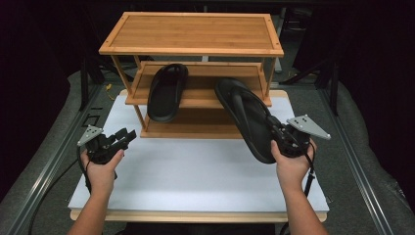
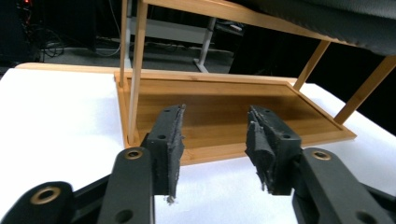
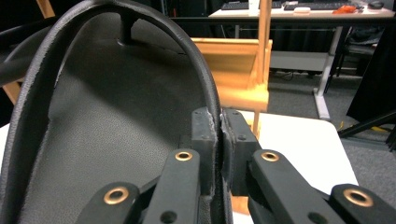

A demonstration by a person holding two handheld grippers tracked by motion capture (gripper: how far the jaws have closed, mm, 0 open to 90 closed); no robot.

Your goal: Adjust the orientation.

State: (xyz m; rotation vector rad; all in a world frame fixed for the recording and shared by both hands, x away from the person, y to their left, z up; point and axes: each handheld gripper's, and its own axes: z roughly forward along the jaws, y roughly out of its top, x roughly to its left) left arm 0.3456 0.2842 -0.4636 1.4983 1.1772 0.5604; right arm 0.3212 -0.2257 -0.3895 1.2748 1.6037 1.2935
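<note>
One matte black rubber flip-flop, rim clamped in right gripper; left gripper agape, empty.

The flip-flop held in front of the rack hides part of the rack's right posts — in the right gripper view its sole runs off the left and bottom edges.
</note>
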